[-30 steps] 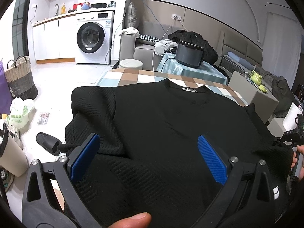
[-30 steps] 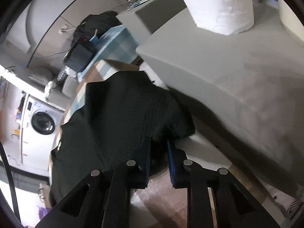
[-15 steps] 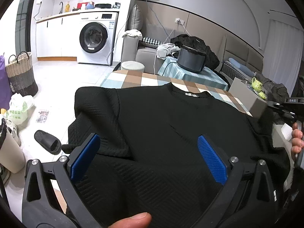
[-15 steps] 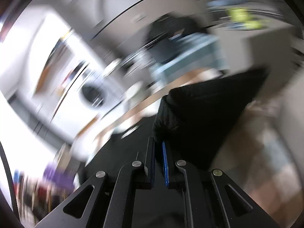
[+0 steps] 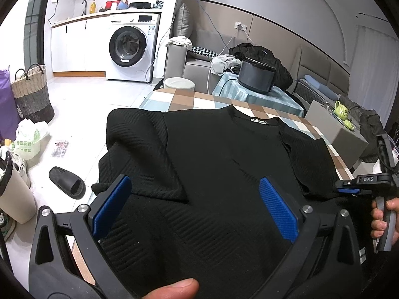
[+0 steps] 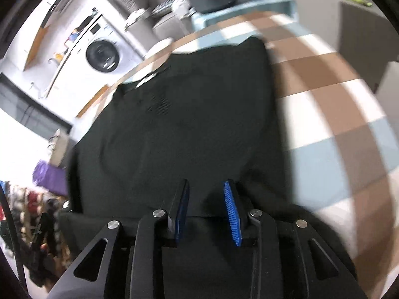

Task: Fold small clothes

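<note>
Black top (image 5: 224, 164) lies flat on checked table (image 5: 174, 97), both sleeves folded in. Right gripper (image 6: 207, 209) is opening, nothing pinched; left gripper (image 5: 194, 206) spread wide, empty. Release fully, then lift clear.

The only legible lettering is "DAS", white on a small black block (image 5: 368, 179) of the right gripper's body at the left wrist view's right edge. The top's neck tag (image 5: 258, 120), the washer's panel (image 5: 145, 18) and a sticker (image 5: 362, 256) beside the left jaws bear marks too small to read.
</note>
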### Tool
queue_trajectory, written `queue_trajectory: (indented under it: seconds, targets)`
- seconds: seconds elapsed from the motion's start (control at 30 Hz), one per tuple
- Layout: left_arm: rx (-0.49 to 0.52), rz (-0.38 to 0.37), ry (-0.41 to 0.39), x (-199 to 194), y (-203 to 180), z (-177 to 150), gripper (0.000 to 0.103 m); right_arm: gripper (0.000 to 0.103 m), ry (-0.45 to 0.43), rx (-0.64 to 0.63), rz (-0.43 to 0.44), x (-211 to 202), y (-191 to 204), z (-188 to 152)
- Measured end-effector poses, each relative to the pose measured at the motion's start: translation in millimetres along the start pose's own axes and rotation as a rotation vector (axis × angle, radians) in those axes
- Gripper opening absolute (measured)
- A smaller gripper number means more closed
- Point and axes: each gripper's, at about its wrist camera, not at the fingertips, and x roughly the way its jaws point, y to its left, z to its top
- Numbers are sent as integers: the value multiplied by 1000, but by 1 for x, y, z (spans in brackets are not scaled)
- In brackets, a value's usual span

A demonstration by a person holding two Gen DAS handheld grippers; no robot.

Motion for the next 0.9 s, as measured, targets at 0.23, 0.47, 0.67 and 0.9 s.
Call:
queue_trajectory:
  seconds: [0.23, 0.47, 0.67, 0.9]
  targets:
    - [-75, 53, 29, 3, 23, 3, 102, 40, -39, 16, -128, -10, -36, -9]
    - [-300, 110, 79, 5, 87, 3, 101, 51, -137, 37, -4, -39, -31, -24]
    - [-499, 30, 184, 29, 136, -5, 82, 53, -154, 20, 75, -46, -17, -37]
    - [-605, -27, 309, 72, 149, -11, 55, 53, -153, 57, 95, -43, -25, -40]
